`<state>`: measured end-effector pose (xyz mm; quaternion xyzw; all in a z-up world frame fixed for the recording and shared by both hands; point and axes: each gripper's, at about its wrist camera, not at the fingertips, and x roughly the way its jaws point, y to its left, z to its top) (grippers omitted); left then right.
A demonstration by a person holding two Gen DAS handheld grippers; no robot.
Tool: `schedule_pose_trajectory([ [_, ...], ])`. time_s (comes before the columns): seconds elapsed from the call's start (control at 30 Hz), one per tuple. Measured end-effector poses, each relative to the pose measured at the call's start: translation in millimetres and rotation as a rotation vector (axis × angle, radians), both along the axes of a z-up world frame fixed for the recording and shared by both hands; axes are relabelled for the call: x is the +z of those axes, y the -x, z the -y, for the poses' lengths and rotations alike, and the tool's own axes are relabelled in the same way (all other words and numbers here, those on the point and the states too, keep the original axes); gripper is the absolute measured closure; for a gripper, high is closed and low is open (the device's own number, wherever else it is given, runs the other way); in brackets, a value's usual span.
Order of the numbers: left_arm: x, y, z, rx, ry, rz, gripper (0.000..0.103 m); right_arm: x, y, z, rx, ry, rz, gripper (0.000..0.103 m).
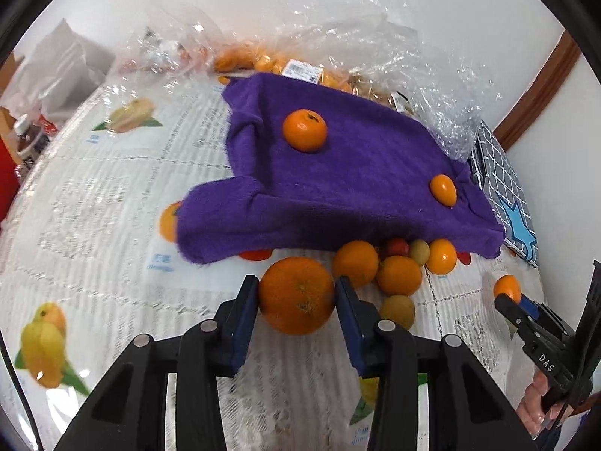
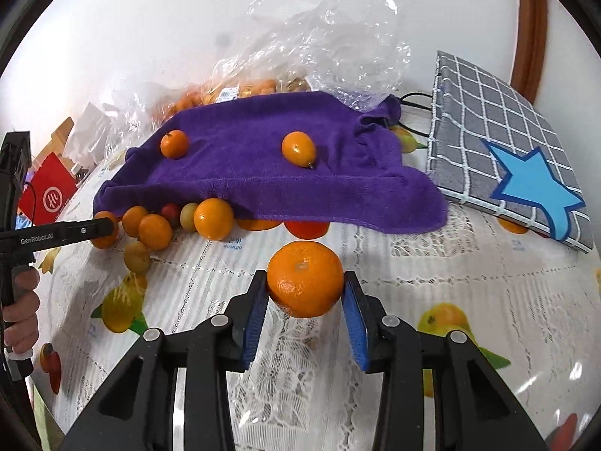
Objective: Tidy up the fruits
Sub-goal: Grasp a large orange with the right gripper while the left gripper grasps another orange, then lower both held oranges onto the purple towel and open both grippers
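Nearest the left wrist camera, the left gripper point(image 1: 297, 295) has its blue-padded fingers point(image 1: 246, 315) closed against both sides of a large orange point(image 1: 296, 295), which sits low over the lace-patterned surface point(image 1: 94, 225). In the right wrist view the right gripper point(image 2: 305, 287) likewise clamps a mandarin point(image 2: 305, 279) between its fingers point(image 2: 355, 319), above the surface with bare cloth to either side.

Just beyond the large orange lies a loose cluster of fruit point(image 1: 398, 267) at the near hem of a purple towel point(image 1: 357, 173): about seven pieces can be counted, oranges, two yellowish ones and a red one, though the towel edge overhangs the back of the group and hides whatever lies farther under it. More orange and red shapes peek from beneath the hem in the right wrist view, and whether they are fruit or prints on the cloth cannot be told.

On top of the towel rest two fruits, well apart: a tangerine point(image 1: 304, 130) toward its far left and a small oval kumquat point(image 1: 443, 189) near its right edge.

To the right, a grey checked pad point(image 2: 499, 143) with a blue star lies just beside the towel. Behind, a crumpled clear plastic bag point(image 1: 394, 60) holds more orange fruit, too blurred to count. The left rim cuts off a red box point(image 2: 47, 191).
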<state>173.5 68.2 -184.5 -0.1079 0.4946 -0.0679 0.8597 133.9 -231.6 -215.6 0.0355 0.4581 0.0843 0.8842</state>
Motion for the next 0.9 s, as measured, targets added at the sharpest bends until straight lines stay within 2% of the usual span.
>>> schedule_pose_trajectory([
  [0.4,31,35,-27,0.072,-0.013,0.053,0.063,30,20,10,-0.043,-0.004,0.052,0.064],
  [0.9,63,52,-33,0.107,-0.007,0.114,0.063,70,35,24,-0.063,0.02,0.135,0.064],
])
